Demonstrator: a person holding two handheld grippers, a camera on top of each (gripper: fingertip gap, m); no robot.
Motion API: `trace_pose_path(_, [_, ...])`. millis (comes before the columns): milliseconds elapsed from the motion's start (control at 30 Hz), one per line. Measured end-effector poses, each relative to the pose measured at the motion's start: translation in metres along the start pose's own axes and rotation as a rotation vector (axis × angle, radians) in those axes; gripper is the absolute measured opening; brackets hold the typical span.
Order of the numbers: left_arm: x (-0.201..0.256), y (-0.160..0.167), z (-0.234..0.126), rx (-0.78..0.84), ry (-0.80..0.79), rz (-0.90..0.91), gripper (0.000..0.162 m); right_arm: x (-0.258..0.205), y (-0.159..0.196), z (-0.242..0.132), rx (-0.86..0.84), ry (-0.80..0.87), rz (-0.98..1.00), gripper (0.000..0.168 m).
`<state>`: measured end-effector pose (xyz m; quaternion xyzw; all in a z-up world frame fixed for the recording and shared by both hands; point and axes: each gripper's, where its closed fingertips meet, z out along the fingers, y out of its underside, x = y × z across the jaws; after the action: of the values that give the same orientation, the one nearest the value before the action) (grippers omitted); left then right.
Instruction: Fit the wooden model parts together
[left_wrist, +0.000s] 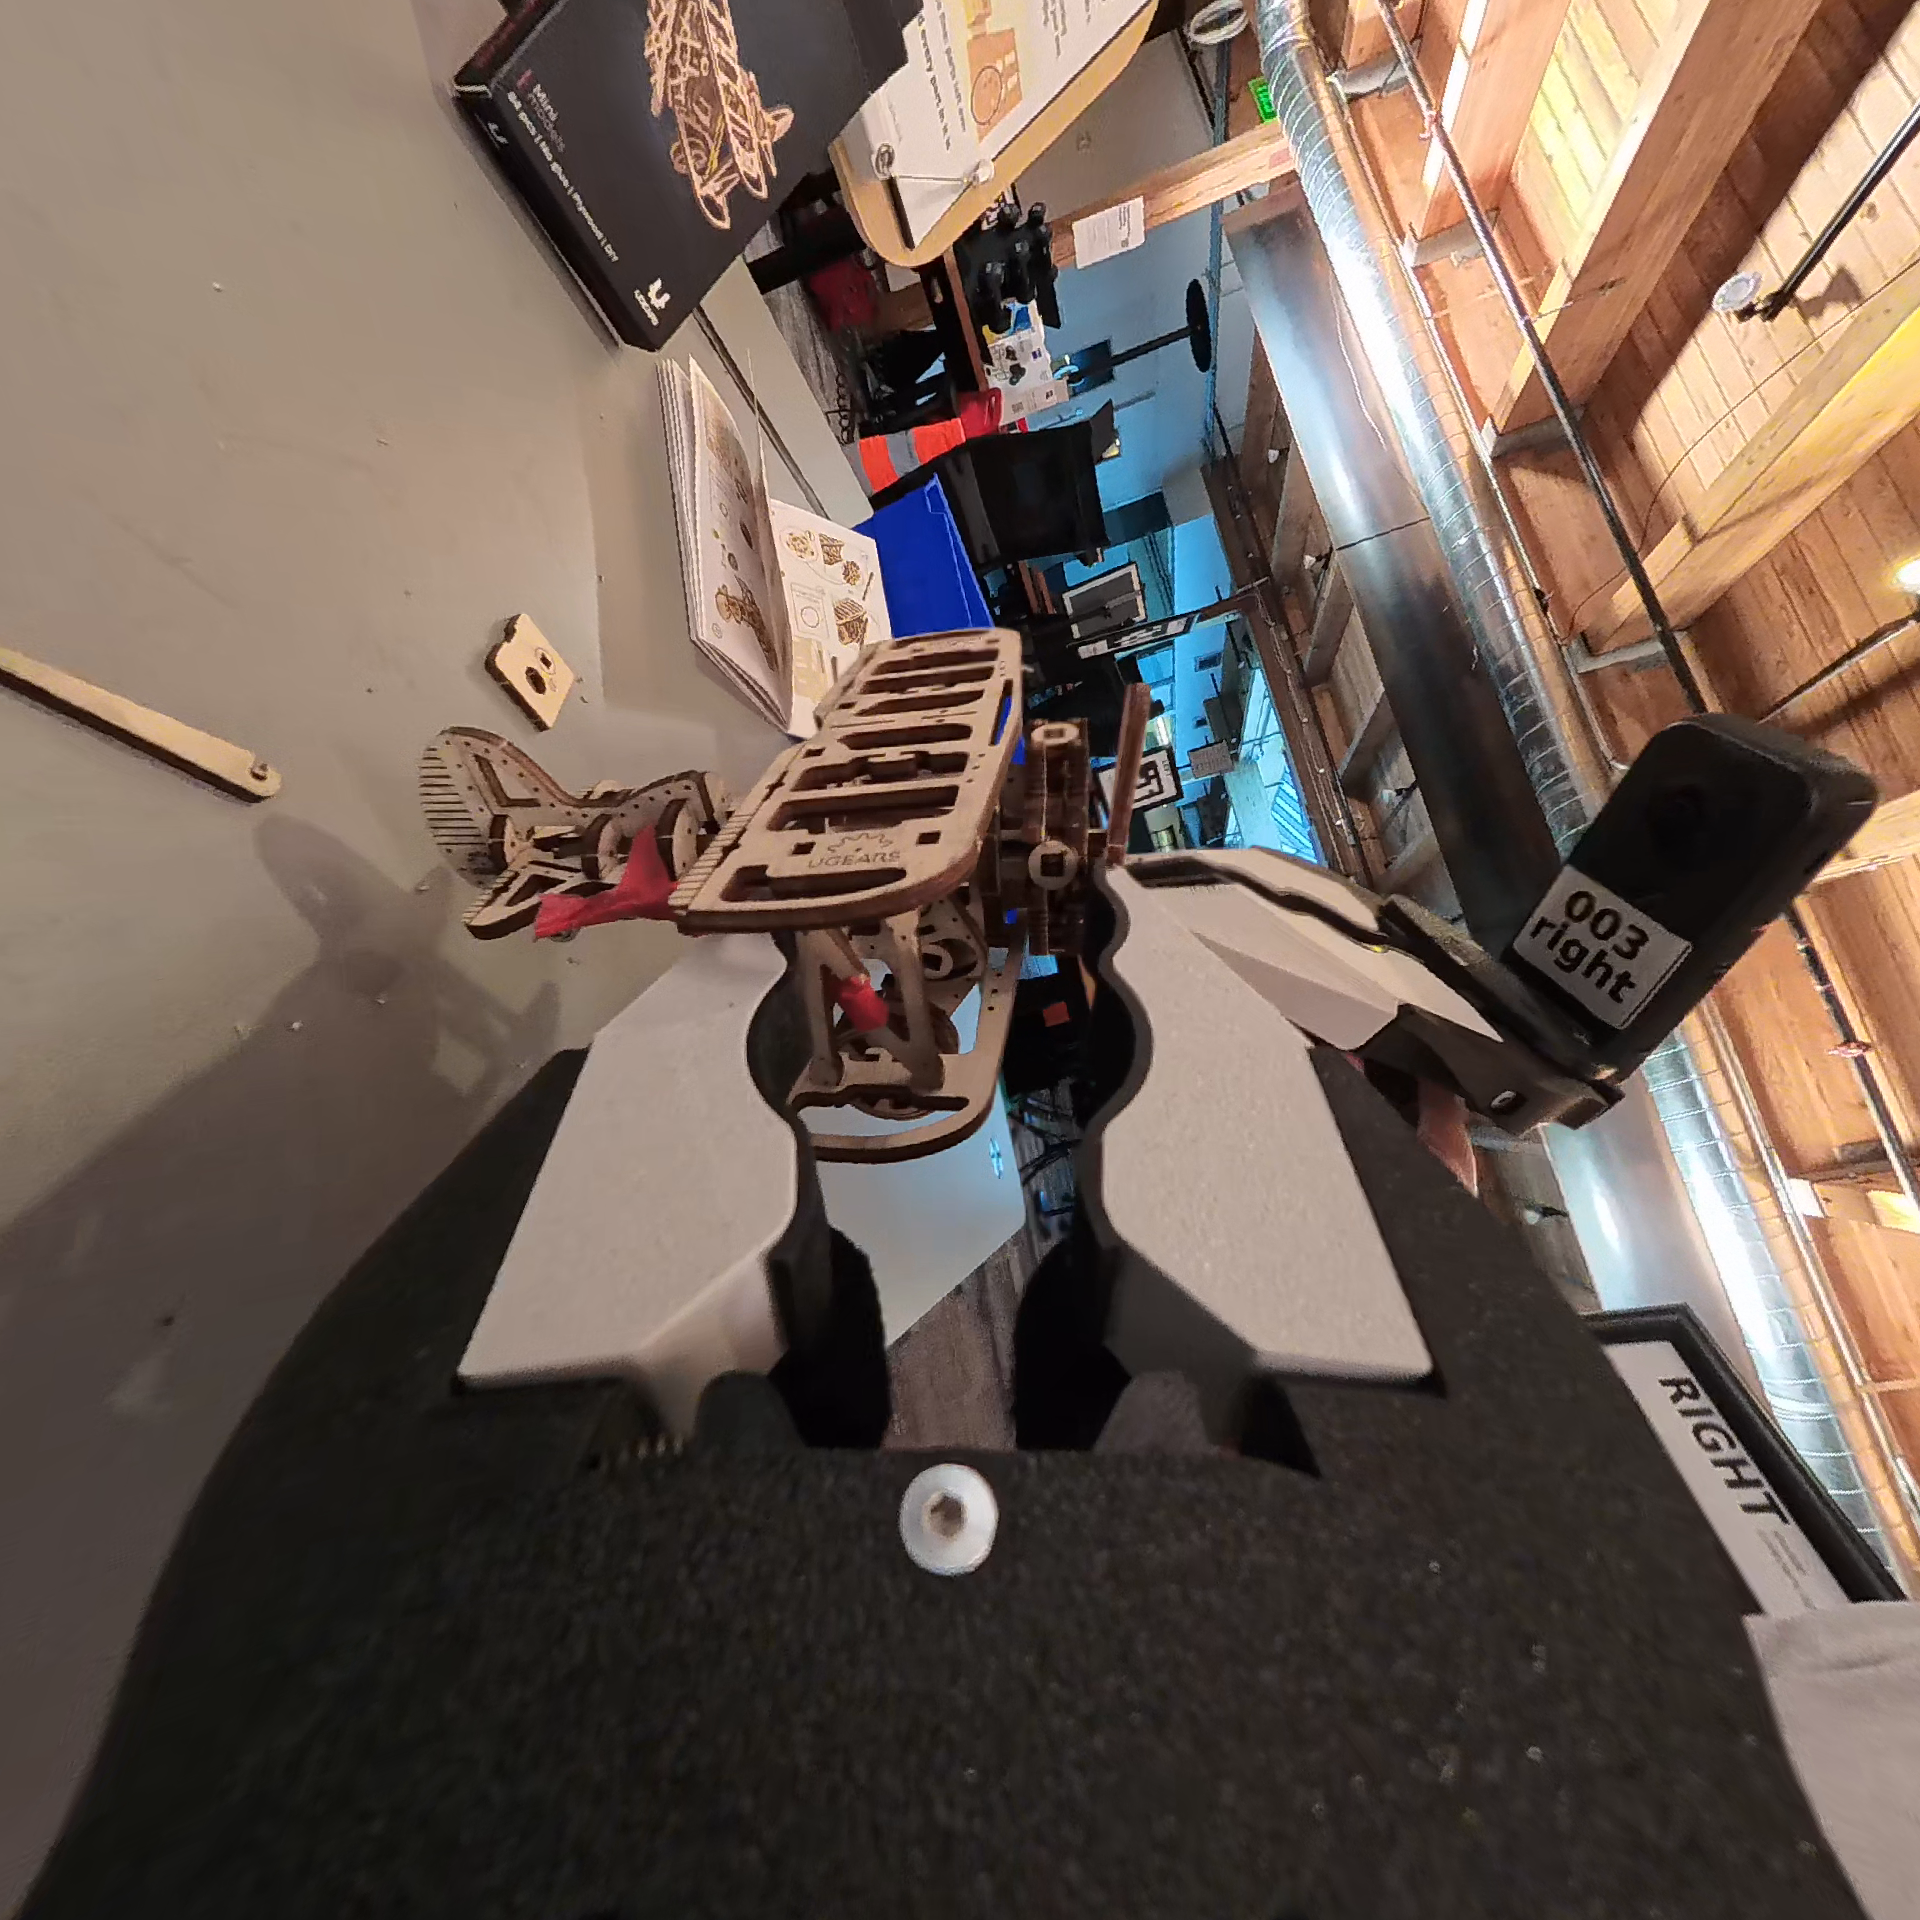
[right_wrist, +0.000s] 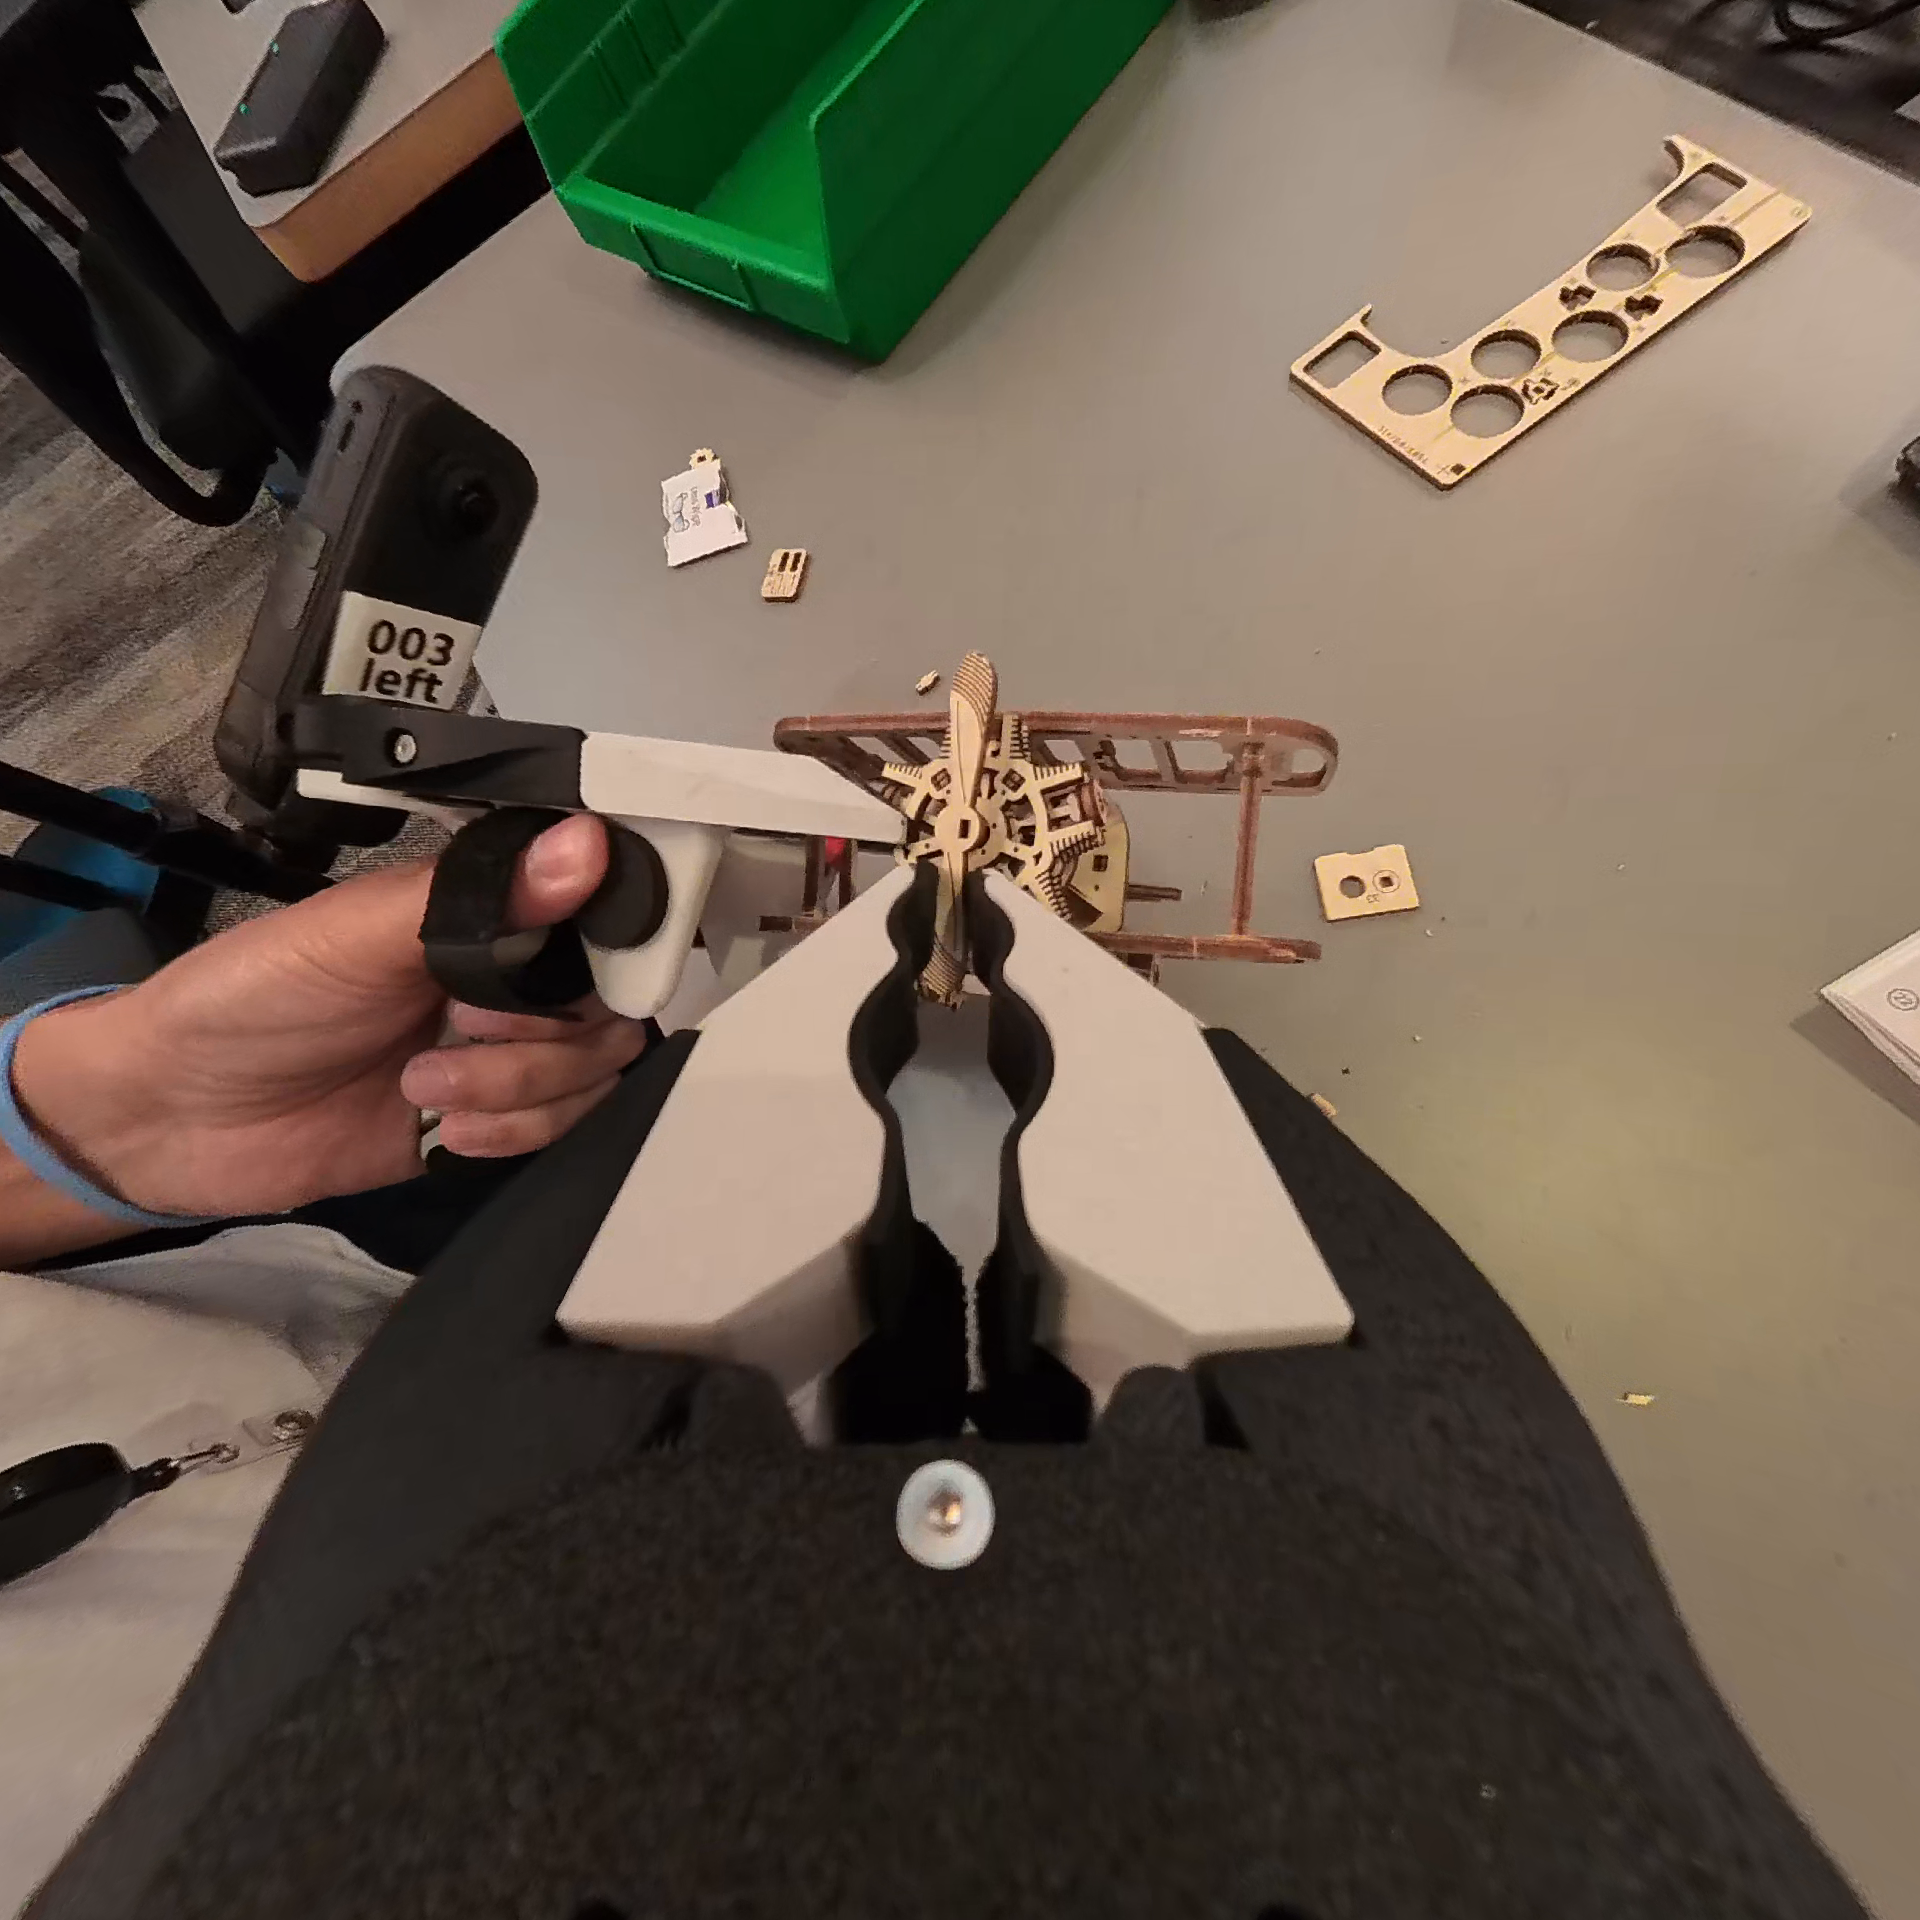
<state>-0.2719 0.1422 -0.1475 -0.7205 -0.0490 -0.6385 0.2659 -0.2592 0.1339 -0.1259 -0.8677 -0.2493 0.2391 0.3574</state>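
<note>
Right gripper fingers pinch the pale wooden propeller at the nose of the nearly complete brown wooden biplane model, clamped between the left gripper fingers above the grey counter, so seating the propeller seems all that remains.

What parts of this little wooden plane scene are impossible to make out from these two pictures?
- Left wrist view: the wooden plane's lower wing, partly behind the left hand-held gripper's fingers.
- Right wrist view: the propeller's lower blade, between the right hand-held gripper's fingers.
- Right wrist view: the plane's tail, behind its engine.
</note>
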Motion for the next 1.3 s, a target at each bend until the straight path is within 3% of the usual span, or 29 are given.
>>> trace_pose_path(500, [-0.001,0.002,0.005,0.009,0.003,-0.108,0.049,0.008,-0.006,-0.001,0.020,0.012,-0.003,0.010])
trace_pose_path(633, [-0.002,0.002,0.004,0.013,-0.007,-0.112,0.049,0.010,-0.015,-0.008,0.095,0.031,-0.027,0.013])
trace_pose_path(733, [0.000,0.000,0.003,0.034,-0.002,-0.127,0.048,0.019,-0.019,-0.016,0.179,0.044,-0.025,0.031])
trace_pose_path(833, [0.004,0.000,0.001,0.052,0.008,-0.120,0.048,0.011,-0.011,-0.014,0.207,-0.143,0.141,0.045])
trace_pose_path(933, [0.007,0.001,0.001,0.068,0.022,-0.104,0.049,0.006,-0.011,-0.013,0.260,-0.258,0.254,0.044])
trace_pose_path(1167, [0.013,0.006,0.002,0.088,0.030,-0.015,0.048,0.009,-0.009,-0.008,0.247,-0.299,0.291,0.027])
trace_pose_path(1300, [0.014,0.007,0.001,0.102,0.012,0.024,0.049,0.008,-0.008,-0.009,0.245,-0.333,0.298,0.026])
